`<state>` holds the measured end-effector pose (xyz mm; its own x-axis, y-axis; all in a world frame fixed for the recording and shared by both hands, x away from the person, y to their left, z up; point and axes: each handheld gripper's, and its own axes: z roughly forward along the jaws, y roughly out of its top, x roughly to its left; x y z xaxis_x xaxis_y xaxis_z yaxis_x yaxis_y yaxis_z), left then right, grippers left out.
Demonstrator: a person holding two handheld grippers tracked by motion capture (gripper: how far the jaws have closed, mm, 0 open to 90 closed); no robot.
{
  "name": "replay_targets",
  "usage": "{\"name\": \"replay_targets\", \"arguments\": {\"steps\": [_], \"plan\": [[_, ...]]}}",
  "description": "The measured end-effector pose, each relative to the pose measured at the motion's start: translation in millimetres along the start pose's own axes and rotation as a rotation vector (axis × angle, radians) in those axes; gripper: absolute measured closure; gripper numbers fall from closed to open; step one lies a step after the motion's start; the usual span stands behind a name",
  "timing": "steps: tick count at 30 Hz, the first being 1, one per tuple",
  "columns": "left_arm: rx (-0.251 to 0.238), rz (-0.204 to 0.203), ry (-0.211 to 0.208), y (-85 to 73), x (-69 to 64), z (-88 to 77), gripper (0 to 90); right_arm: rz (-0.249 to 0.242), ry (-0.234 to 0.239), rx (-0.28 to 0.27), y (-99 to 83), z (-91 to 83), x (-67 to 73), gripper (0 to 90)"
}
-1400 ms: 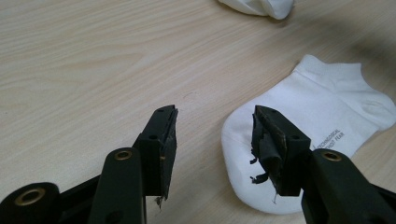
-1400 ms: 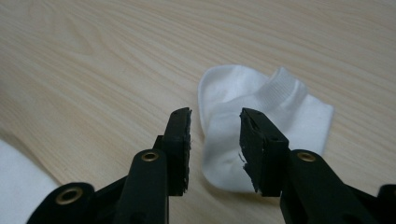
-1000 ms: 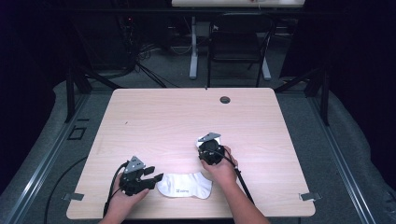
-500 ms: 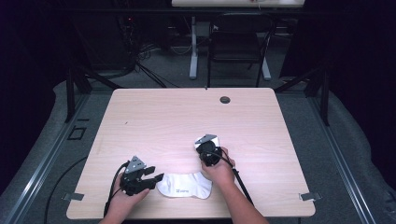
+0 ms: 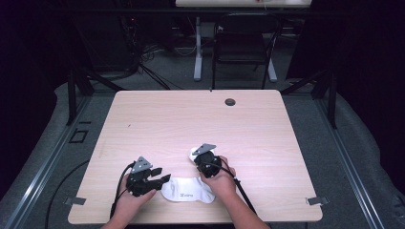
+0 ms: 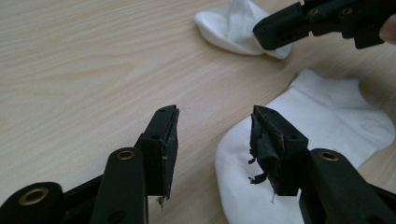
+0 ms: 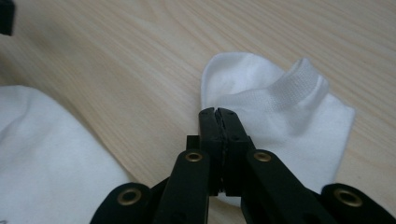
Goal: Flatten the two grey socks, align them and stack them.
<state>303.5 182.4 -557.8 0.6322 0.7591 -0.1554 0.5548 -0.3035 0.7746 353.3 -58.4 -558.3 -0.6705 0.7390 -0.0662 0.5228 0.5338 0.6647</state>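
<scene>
- Tabletop (image 5: 267,129) pale wood; a small dark round hole cover (image 5: 230,102) near its far edge, well apart from the work. A chair (image 5: 243,52) and dark stands on the floor behind it.
- Two white socks at the near edge. The larger sock (image 5: 187,190) lies flat between my two hands; the smaller sock (image 7: 280,107) sits just beyond it, partly bunched, its ribbed cuff raised.
- Left gripper (image 6: 215,135): fingers apart, nothing between them. The right-hand finger hovers over the larger sock's edge; I cannot tell if it touches.
- Right gripper (image 7: 219,116): fingers have just closed, together, clamped on the near edge of the smaller sock.
</scene>
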Motion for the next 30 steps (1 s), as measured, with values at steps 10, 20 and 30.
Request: {"name": "replay_targets", "arguments": {"steps": [10, 20, 30], "plan": [[-0.007, 0.052, 0.019, 28.4, -4.6, 23.0, 68.6, 0.036, 0.029, -0.036, 0.5, -7.6, 9.4, 90.0], [0.022, 0.077, 0.022, 47.3, -11.0, 50.0, 86.7, 0.047, 0.046, -0.053, 0.0, -10.3, 14.5, 90.0], [0.067, 0.096, 0.035, 49.7, -15.4, 70.1, 89.7, 0.059, 0.055, -0.070, -1.6, -13.4, 15.4, 90.0]]}}
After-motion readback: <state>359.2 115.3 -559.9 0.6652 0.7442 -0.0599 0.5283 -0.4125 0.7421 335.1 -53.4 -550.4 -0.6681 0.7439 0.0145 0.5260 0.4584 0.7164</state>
